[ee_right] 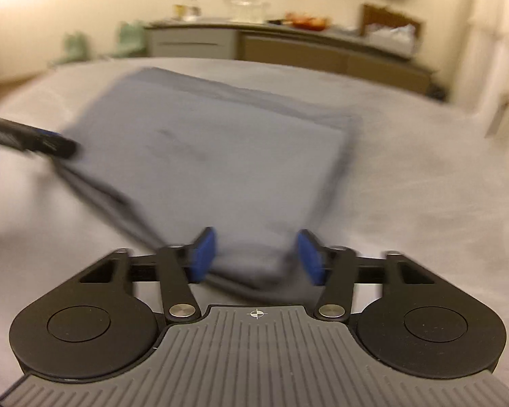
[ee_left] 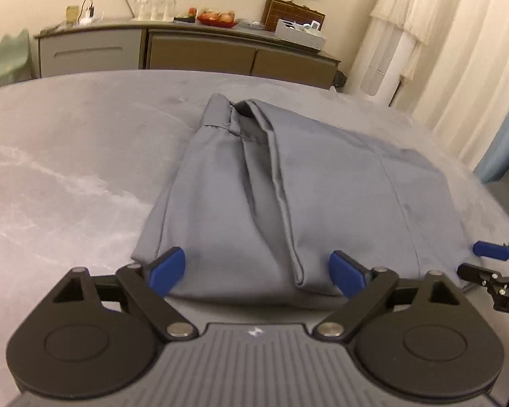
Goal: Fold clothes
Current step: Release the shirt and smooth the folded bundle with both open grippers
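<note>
A grey-blue garment (ee_left: 288, 186) lies folded on a grey padded surface (ee_left: 68, 169), with a long crease running from its far hem toward me. My left gripper (ee_left: 258, 273) stands open wide at the garment's near edge, its blue pads (ee_left: 168, 271) on either side of the cloth without pinching it. In the blurred right wrist view, the garment (ee_right: 203, 156) shows as a flat rectangle. My right gripper (ee_right: 257, 256) is open, with the near corner of the cloth between its pads. The right gripper (ee_left: 485, 259) also shows at the garment's right corner, and the left gripper (ee_right: 51, 142) at its left edge.
A long sideboard (ee_left: 186, 51) stands behind the surface with glassware, a fruit bowl (ee_left: 219, 18) and a box on it. Pale curtains (ee_left: 458, 51) hang at the right. A green chair (ee_left: 12, 54) is at the far left.
</note>
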{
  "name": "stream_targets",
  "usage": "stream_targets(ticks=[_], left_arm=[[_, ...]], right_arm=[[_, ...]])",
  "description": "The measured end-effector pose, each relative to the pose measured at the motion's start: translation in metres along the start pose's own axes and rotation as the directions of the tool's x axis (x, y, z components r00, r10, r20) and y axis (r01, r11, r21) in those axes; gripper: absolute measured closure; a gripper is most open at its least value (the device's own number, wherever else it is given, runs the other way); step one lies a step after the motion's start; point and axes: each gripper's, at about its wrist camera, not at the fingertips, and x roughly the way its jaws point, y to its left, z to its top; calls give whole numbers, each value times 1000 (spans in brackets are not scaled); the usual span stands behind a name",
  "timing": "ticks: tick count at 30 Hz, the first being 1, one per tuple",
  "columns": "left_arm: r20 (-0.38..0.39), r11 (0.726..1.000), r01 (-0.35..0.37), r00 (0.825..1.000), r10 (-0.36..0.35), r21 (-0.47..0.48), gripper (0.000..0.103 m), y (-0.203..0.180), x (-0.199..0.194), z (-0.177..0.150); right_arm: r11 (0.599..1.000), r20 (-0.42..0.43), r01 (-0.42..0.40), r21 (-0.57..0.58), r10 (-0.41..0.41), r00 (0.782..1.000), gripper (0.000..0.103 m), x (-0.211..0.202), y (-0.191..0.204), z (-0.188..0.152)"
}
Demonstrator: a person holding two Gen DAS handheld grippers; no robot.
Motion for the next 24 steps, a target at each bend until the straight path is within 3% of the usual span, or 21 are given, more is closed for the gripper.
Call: stream_targets(ticks=[3,4,7,9,10,15,19,22,24], left_arm=[[4,1000,3,1000,-3,-26,9,1,-4,3],[4,1000,5,1000,-5,-31,9,2,-3,4],[0,999,6,1000,-6,-45,9,2,1,2],[2,999,-1,1000,1,-48,7,1,6,-3],[2,999,-4,1000,4,-49,6,1,8,-1],[9,997,-16,1000,17,-69,4,-15,27,18],[31,997,-41,999,43,-69,2,-29,44,26],[23,995,-35,999,38,-91,4,-29,44,31],[24,994,-25,999,28,-103,6,-28,39,34]], right_arm=[[999,158,-32,-21,35,987,42,-31,5,6],[995,189,-86,-50,94,977,41,-37,13,8],[972,93,-143,-185,163,982,42,-16,43,7],[972,38,-96,-215,106,994,44,5,46,9],[972,13,-68,-226,73,997,34,16,47,10],[990,-39,-7,-138,2,999,35,49,12,32],[994,-74,98,-46,-102,992,36,76,-26,53],[996,-74,71,48,-67,995,48,73,-36,68],[998,2,9,65,-9,1000,46,54,-34,76]])
